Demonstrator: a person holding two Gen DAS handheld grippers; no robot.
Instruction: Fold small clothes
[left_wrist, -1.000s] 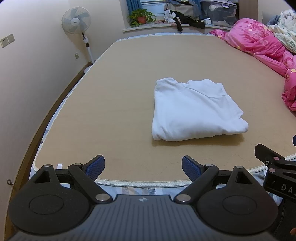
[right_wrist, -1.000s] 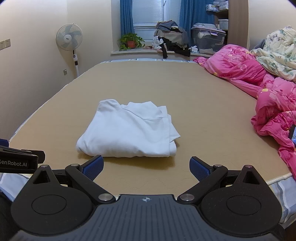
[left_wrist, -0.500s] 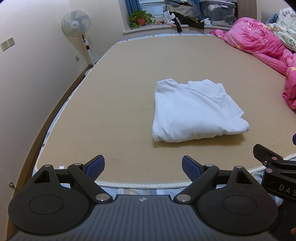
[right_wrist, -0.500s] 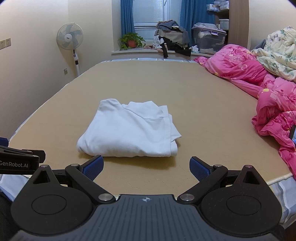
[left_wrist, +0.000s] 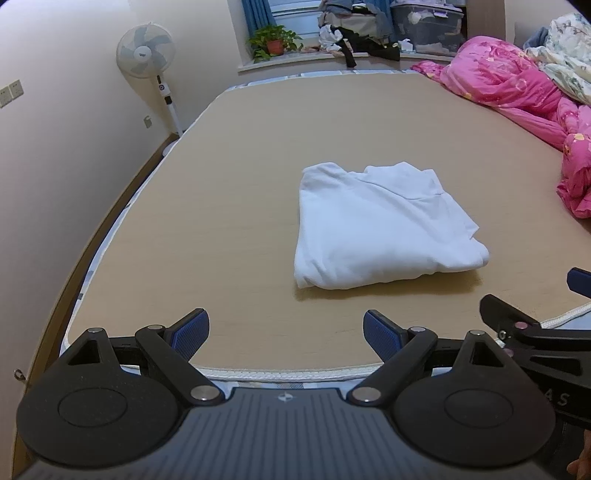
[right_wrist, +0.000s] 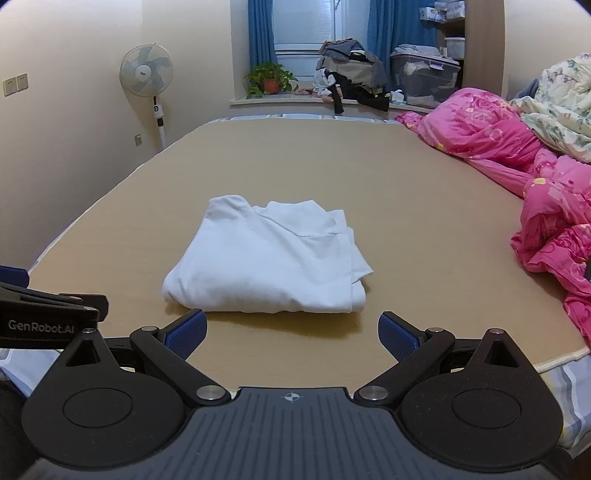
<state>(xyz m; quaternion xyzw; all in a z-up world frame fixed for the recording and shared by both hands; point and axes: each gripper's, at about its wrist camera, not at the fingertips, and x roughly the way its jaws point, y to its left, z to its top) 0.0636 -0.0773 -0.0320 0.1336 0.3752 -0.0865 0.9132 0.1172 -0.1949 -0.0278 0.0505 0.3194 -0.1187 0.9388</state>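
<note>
A white garment (left_wrist: 380, 229) (right_wrist: 273, 262) lies folded into a thick rectangle on the tan mat (left_wrist: 258, 184) (right_wrist: 424, 206) that covers the bed. My left gripper (left_wrist: 286, 334) hovers open over the mat's near edge, short of the garment and left of it, with nothing between its blue pads. My right gripper (right_wrist: 291, 334) is open too, just in front of the garment's near fold, not touching it. Each gripper's body shows at the other view's edge: the right one (left_wrist: 535, 332), the left one (right_wrist: 48, 310).
Pink quilts (left_wrist: 524, 92) (right_wrist: 517, 177) are heaped along the right side of the bed. A standing fan (left_wrist: 147, 62) (right_wrist: 147, 77) is by the left wall. A potted plant (right_wrist: 269, 79), piled clothes and a storage box sit on the far sill.
Both grippers tilted and shifted slightly, so the garment sits a little differently in each view. The garment has not moved and the jaws stayed open.
</note>
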